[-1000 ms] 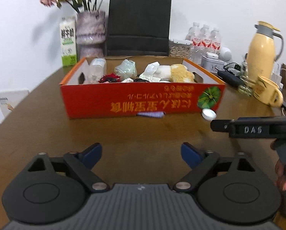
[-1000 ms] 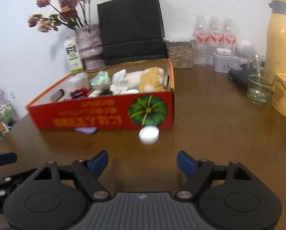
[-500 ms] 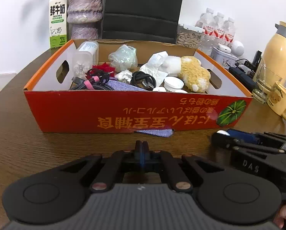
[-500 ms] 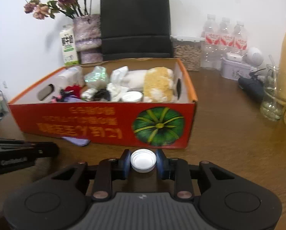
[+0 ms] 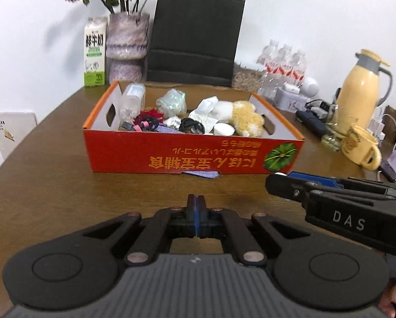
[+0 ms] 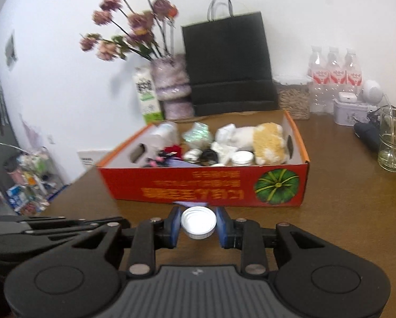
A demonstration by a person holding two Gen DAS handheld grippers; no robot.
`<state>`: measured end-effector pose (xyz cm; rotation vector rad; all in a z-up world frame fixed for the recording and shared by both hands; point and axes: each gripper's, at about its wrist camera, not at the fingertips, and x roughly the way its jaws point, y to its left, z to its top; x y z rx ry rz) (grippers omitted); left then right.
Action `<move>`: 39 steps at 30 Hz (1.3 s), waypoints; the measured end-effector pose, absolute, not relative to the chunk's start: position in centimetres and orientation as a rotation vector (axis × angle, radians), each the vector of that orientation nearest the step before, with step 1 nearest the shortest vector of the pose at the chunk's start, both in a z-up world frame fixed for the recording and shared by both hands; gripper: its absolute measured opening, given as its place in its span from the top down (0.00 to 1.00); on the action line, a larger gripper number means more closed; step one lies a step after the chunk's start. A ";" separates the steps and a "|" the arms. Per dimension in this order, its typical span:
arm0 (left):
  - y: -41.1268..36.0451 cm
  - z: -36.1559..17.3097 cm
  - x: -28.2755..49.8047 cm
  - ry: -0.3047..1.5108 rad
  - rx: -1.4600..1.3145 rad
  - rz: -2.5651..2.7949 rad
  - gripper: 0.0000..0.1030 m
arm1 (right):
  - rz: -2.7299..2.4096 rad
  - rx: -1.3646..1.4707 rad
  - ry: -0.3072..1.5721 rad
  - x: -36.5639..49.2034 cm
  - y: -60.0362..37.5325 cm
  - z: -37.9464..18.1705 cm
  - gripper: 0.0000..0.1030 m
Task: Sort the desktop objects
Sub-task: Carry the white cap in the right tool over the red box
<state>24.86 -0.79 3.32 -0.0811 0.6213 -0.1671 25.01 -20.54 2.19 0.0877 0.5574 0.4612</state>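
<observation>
The right hand-held gripper (image 6: 198,226) grips a white cap (image 6: 198,222) by its rim, just above the counter (image 6: 343,212). The cap looks light, stiff and a little slick, so opposite sides of the rim suit it best. The left hand-held gripper (image 5: 195,218) is clenched empty. At 12 o'clock sits the box (image 6: 203,188).

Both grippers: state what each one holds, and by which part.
The right gripper holds a white bottle cap, pinched across its rim on opposite sides. The left gripper is shut on nothing, pads pressed together.
</observation>
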 end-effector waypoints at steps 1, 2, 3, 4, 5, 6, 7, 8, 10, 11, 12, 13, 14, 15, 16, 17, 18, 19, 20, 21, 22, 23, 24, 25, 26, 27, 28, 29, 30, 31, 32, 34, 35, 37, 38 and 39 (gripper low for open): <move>-0.8 3.7 24.0 0.615 -0.077 -0.173 0.99 | 0.468 0.081 0.546 24.0 -20.6 2.6 0.74; -0.9 4.2 23.0 0.605 -0.074 -0.177 0.99 | 0.478 0.069 0.531 22.8 -20.6 3.2 0.74; -0.9 4.7 21.9 0.592 -0.073 -0.184 0.99 | 0.487 0.053 0.514 21.5 -20.8 3.8 0.74; -0.9 5.3 20.8 0.579 -0.069 -0.196 0.99 | 0.497 0.039 0.500 20.4 -21.0 4.3 0.74; -0.9 5.8 19.8 0.568 -0.068 -0.209 0.99 | 0.509 0.027 0.491 19.2 -21.2 4.8 0.74; -0.8 6.3 18.6 0.558 -0.072 -0.228 0.99 | 0.525 0.013 0.485 17.8 -21.6 5.2 0.74; -0.7 6.9 17.1 0.546 -0.079 -0.257 0.99 | 0.536 0.002 0.479 16.7 -21.8 5.6 0.74; -0.5 7.3 15.7 0.532 -0.085 -0.278 0.99 | 0.542 -0.013 0.472 15.3 -22.1 5.9 0.74; -0.3 7.9 13.2 0.512 -0.089 -0.299 0.99 | 0.550 -0.036 0.455 12.7 -22.9 6.5 0.74; -0.3 8.0 12.2 0.503 -0.085 -0.307 0.99 | 0.551 -0.039 0.451 11.6 -23.3 6.7 0.74; -0.2 8.2 11.2 0.496 -0.082 -0.311 0.99 | 0.548 -0.033 0.447 10.5 -23.7 6.8 0.74; -0.2 8.2 10.0 0.486 -0.079 -0.312 0.99 | 0.545 -0.029 0.442 9.7 -24.0 6.9 0.74; -0.3 8.1 9.3 0.479 -0.074 -0.310 0.99 | 0.534 -0.027 0.434 8.7 -24.3 6.8 0.74; -0.4 8.0 8.6 0.478 -0.065 -0.294 0.99 | 0.521 -0.024 0.428 7.9 -24.5 6.5 0.74; -0.5 7.8 8.1 0.478 -0.056 -0.267 0.99 | 0.509 -0.013 0.429 7.2 -24.8 6.2 0.74; -0.7 7.5 7.4 0.476 -0.046 -0.248 0.99 | 0.503 0.009 0.437 6.6 -25.1 5.8 0.74; -0.6 7.2 6.9 0.475 -0.042 -0.234 0.99 | 0.498 0.025 0.447 5.9 -25.3 5.3 0.74; -0.7 6.8 6.2 0.475 -0.045 -0.215 0.99 | 0.495 0.025 0.451 5.2 -25.3 5.0 0.74; -0.6 6.6 5.6 0.477 -0.051 -0.211 0.99 | 0.495 0.018 0.451 4.7 -25.3 4.6 0.74; -0.6 6.4 4.9 0.474 -0.067 -0.208 0.99 | 0.495 0.008 0.449 4.1 -25.2 4.3 0.74; -0.4 6.2 4.2 0.466 -0.081 -0.204 0.99 | 0.495 0.002 0.452 3.8 -25.1 3.9 0.74; -0.4 6.2 3.7 0.457 -0.081 -0.203 0.99 | 0.493 0.004 0.465 3.7 -25.2 3.5 0.74; -0.4 6.2 3.4 0.445 -0.072 -0.198 0.99 | 0.494 0.016 0.474 3.8 -25.3 3.3 0.74; -0.6 6.3 3.0 0.429 -0.057 -0.188 0.99 | 0.495 0.025 0.476 3.7 -25.3 3.2 0.74; -0.7 6.4 2.8 0.421 -0.048 -0.184 0.99 | 0.496 0.027 0.470 3.6 -25.3 3.3 0.74; -0.7 6.6 2.6 0.413 -0.046 -0.182 0.99 | 0.497 0.024 0.459 3.4 -25.2 3.5 0.74; -0.7 6.8 2.4 0.403 -0.045 -0.181 0.99 | 0.499 0.021 0.451 3.3 -25.2 3.6 0.74; -0.7 7.0 2.1 0.393 -0.040 -0.181 0.99 | 0.503 0.019 0.445 3.1 -25.2 3.8 0.74; -0.8 7.2 1.9 0.386 -0.036 -0.183 0.99 | 0.503 0.019 0.444 3.0 -25.1 3.8 0.74; -0.8 7.3 1.8 0.380 -0.034 -0.185 0.99 | 0.502 0.018 0.445 2.9 -25.1 3.8 0.74; -0.8 7.4 1.6 0.373 -0.042 -0.182 0.99 | 0.500 0.018 0.446 2.8 -25.2 3.8 0.74; -0.5 7.5 1.2 0.358 -0.054 -0.182 0.99 | 0.494 0.026 0.447 2.7 -25.3 3.9 0.74; -0.5 7.5 1.2 0.359 -0.048 -0.182 0.99 | 0.494 0.024 0.445 2.6 -25.3 4.0 0.74; -0.5 7.5 1.2 0.364 -0.037 -0.183 0.99 | 0.494 0.021 0.441 2.5 -25.2 4.1 0.73; -0.5 7.5 1.1 0.369 -0.029 -0.182 0.99 | 0.496 0.018 0.438 2.5 -25.2 4.2 0.73; -0.5 7.4 1.2 0.373 -0.024 -0.178 0.99 | 0.495 0.015 0.437 2.5 -25.1 4.2 0.73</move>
